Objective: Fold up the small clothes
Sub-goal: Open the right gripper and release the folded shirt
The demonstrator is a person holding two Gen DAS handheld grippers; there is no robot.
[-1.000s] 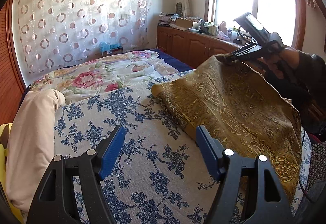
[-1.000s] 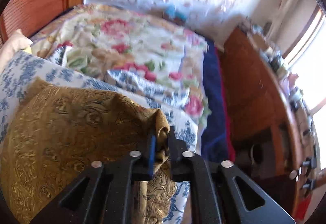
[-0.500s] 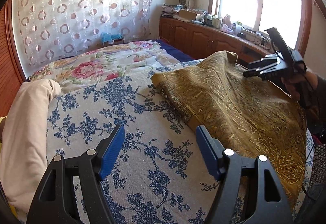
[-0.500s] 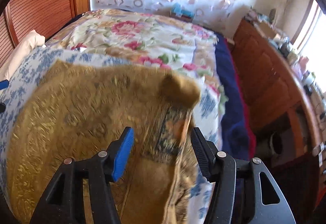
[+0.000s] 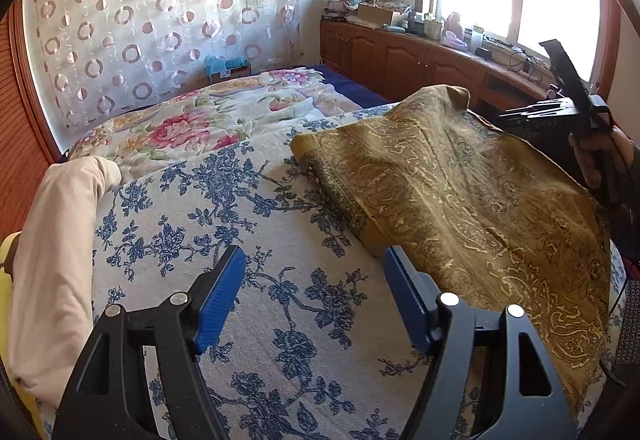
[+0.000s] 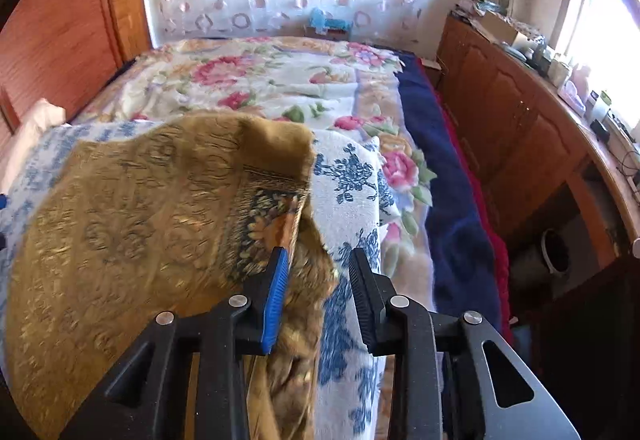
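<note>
Left wrist view: a gold paisley cloth (image 5: 460, 199) is seen spread on the right half of a blue-flowered bedspread (image 5: 248, 240), its far corner turned up. The left gripper (image 5: 314, 300) is held released above bare bedspread, with nothing between its 2 blue pads (image 5: 220, 296), just beside the cloth's near edge. The right gripper (image 5: 520, 115) is seen at the cloth's far right edge, gripped by a hand (image 5: 596, 159). A cream pillow (image 5: 52, 248) lies at left.

Right wrist view: the cloth (image 6: 132, 224) is shown rumpled and blurred, its patterned border folded over. The right gripper (image 6: 320, 280) is partly parted; its jaws have just been closing, a fold of cloth lies between them against the blue pad, and the other pad is clear of it. A pink-flowered quilt (image 6: 260, 79) lies beyond.
</note>
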